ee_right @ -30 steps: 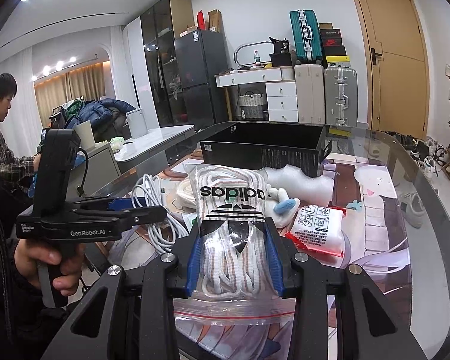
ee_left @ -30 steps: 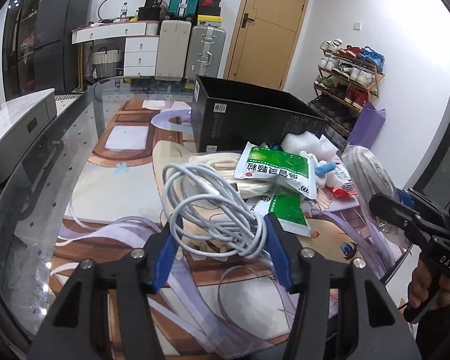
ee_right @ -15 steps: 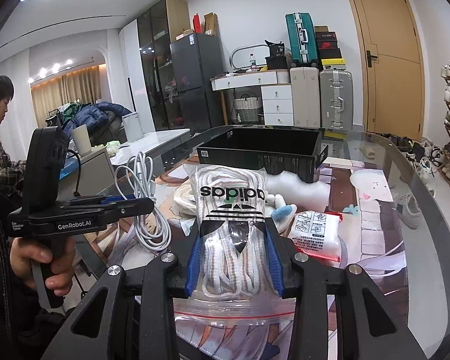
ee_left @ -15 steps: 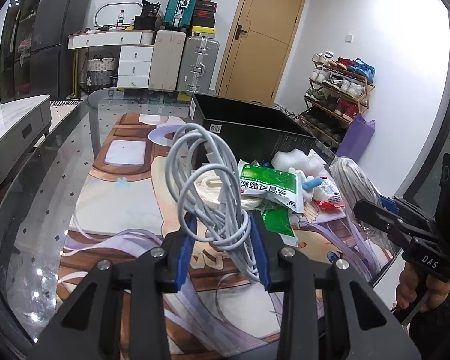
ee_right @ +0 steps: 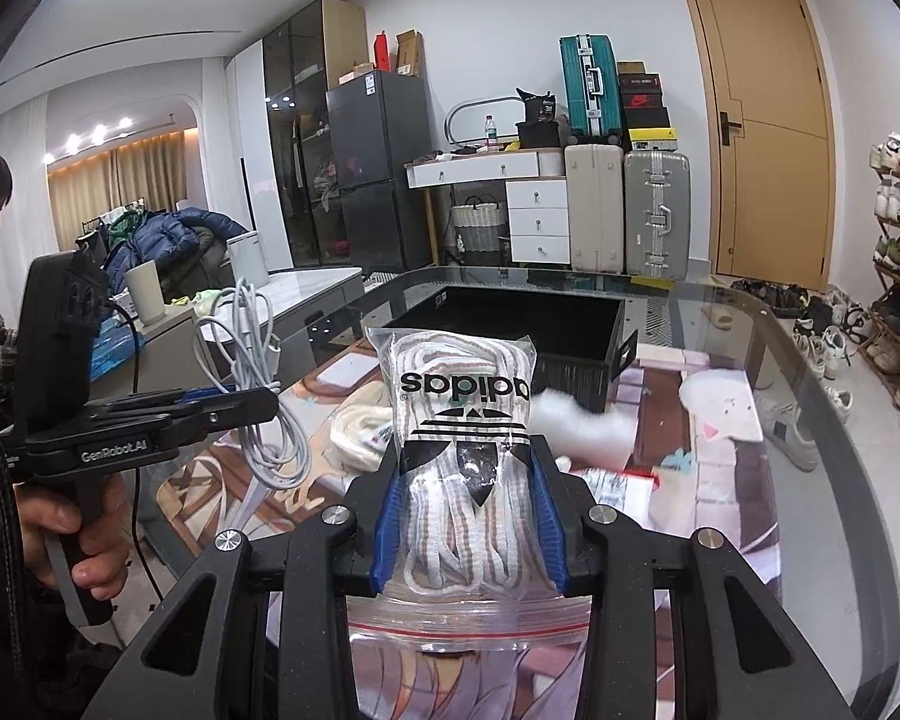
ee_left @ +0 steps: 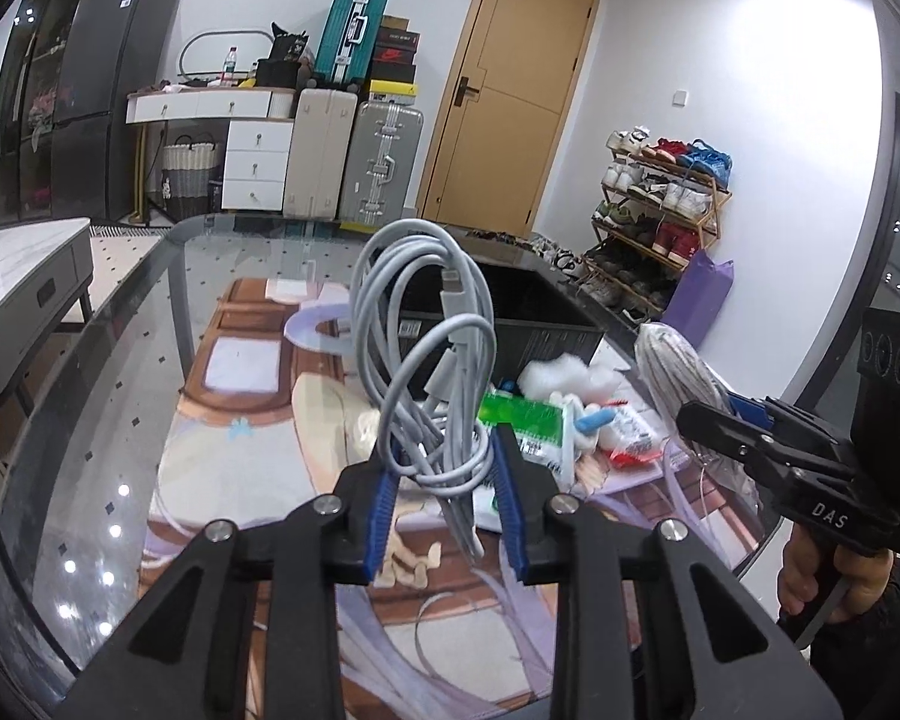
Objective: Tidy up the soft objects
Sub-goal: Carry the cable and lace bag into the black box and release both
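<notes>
My left gripper point(ee_left: 444, 474) is shut on a coiled white cable point(ee_left: 426, 336) and holds it upright above the glass table; it also shows in the right wrist view point(ee_right: 252, 354). My right gripper point(ee_right: 468, 498) is shut on a clear zip bag of white laces point(ee_right: 465, 414) marked adidas, raised above the table; it also shows in the left wrist view point(ee_left: 678, 372). An open black box point(ee_right: 528, 324) stands behind both, on the table's far side.
Loose items lie before the box: a green-and-white packet point(ee_left: 525, 426), white stuffing point(ee_left: 564, 372), a red-edged sachet point(ee_right: 615, 486) and a cream bundle point(ee_right: 360, 426). The round glass table edge point(ee_right: 810, 420) curves right. A shoe rack point(ee_left: 660, 222) and suitcases point(ee_left: 354, 162) stand beyond.
My left gripper has closed on the cable and lifted it off the table, so it now hangs upright. The right gripper has risen a little with the lace bag.
</notes>
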